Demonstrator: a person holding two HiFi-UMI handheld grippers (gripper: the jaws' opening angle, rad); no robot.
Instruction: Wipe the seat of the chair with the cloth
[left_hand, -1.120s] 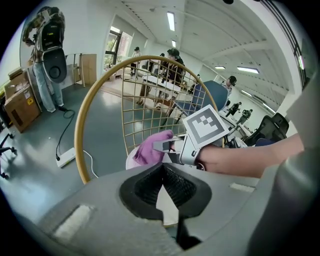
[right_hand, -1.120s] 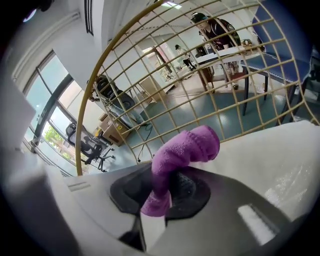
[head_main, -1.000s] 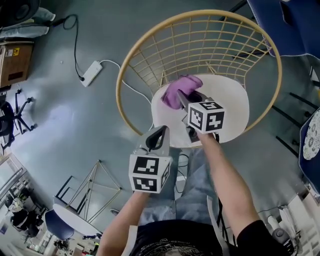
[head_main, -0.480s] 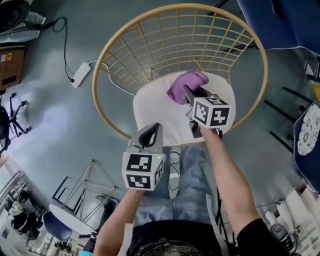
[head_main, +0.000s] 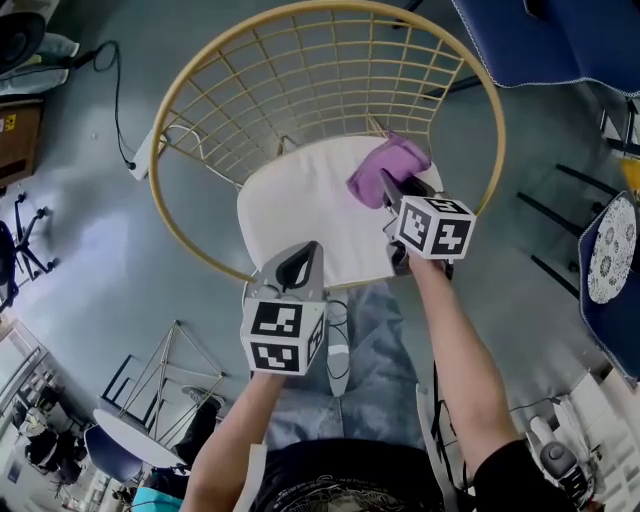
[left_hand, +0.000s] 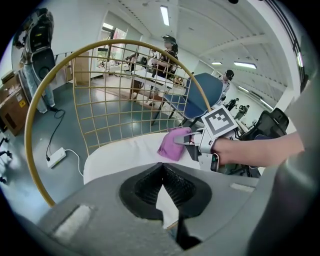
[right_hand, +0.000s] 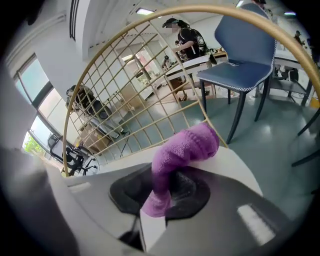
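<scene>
currently wiping far right of seat (head_main: 290, 215); clamped on purple cloth (head_main: 390, 162) with right gripper (head_main: 392, 195). noted left gripper (head_main: 303, 255) closed, empty, at near edge. next, likely: drag left across rest.

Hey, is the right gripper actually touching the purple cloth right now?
Touching. The right gripper view shows the right gripper with its jaws closed on a fold of the purple cloth.

Right gripper (right_hand: 159, 200) jaws clamping purple cloth (right_hand: 182, 152), white seat (right_hand: 235, 165) beneath
</scene>
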